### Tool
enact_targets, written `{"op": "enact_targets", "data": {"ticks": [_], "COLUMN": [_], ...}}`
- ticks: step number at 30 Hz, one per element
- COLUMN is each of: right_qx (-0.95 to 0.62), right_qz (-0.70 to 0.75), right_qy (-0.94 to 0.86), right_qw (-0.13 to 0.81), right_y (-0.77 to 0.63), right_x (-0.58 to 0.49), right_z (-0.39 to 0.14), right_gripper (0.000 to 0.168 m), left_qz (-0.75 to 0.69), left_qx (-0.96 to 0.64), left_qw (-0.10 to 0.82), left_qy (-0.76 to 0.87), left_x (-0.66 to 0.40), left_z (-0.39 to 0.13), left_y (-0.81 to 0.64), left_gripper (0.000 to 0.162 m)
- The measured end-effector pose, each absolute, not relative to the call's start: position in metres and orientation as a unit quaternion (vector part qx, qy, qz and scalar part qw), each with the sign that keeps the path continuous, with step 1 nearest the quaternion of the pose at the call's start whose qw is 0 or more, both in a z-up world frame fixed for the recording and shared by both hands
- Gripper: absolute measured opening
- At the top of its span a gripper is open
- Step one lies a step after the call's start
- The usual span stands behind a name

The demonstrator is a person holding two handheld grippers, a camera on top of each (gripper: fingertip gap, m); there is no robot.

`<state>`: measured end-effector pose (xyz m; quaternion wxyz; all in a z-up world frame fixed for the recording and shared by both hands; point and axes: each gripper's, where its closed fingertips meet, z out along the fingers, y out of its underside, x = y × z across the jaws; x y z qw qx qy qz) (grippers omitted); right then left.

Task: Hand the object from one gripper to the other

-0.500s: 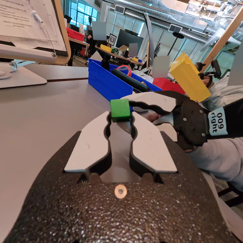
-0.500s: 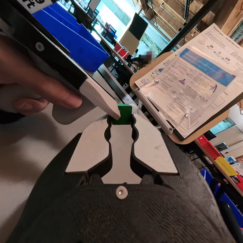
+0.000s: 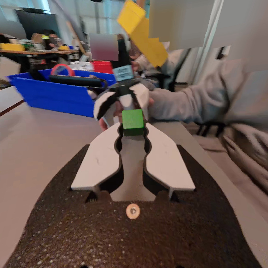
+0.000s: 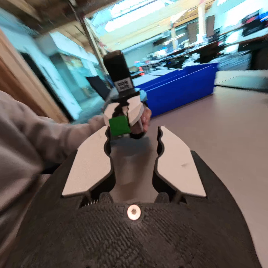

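— Where do we stand with the small green cube [image 3: 132,123]?

— Our left tool [image 3: 132,126] pinches it at the very fingertips, held up above the grey counter [image 3: 43,137]. Our right tool [image 4: 134,129] faces it with its fingers spread and nothing between them.

— So which way does the cube lie from the right tool?

— In the right wrist view it sits just past the left-hand fingertip, a little left of the gap's centre line and not inside the gap. If the right tool is to take it, we judge it must slide left and forward until the cube sits between the pads. A cube has no long axis, so either free pair of faces would do.

— What's around us, left to right?

— Far left, a blue plastic bin [image 3: 55,94] on the counter, holding a red ring [image 3: 63,69] and a black bar. Then the two tools meeting nose to nose. Above them a yellow rectangular block [image 3: 145,39], and to the right a grey sleeve [image 3: 195,101].

— Anything in the way?

— Only the left tool's own fingers, which cover two of the cube's sides. We'd have to close across the other two.
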<state>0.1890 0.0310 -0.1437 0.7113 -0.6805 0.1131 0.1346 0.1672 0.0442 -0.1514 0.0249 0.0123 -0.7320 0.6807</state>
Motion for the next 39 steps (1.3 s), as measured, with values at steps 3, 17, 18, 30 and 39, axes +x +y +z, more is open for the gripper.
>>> {"op": "enact_targets", "data": {"ticks": [3, 17, 18, 30, 39], "right_qx": [-0.667, -0.734, -0.736, -0.688, -0.674], "right_qz": [0.247, -0.017, -0.025, -0.254, -0.341], "right_qy": [0.091, 0.029, 0.025, -0.082, -0.199], "right_qw": [0.697, 0.679, 0.676, 0.675, 0.624], "right_y": [0.037, 0.045, 0.045, 0.033, 0.040], "right_x": [0.163, 0.181, 0.182, 0.191, 0.174], "right_z": [-0.144, -0.163, -0.164, -0.137, -0.145], "right_gripper": [0.056, 0.027, 0.027, 0.026, 0.026], "left_qz": [0.686, 0.643, 0.641, 0.681, 0.638], "left_qx": [-0.046, 0.043, 0.045, 0.147, 0.186], "left_qw": [0.066, 0.008, 0.008, 0.086, 0.413], "left_qy": [-0.724, -0.765, -0.766, -0.712, -0.622], "left_x": [0.144, 0.177, 0.178, 0.189, 0.152], "left_z": [-0.149, -0.169, -0.170, -0.160, -0.159], "left_y": [0.044, 0.040, 0.040, 0.037, 0.021], "left_gripper": [0.026, 0.026, 0.026, 0.050, 0.051]}}
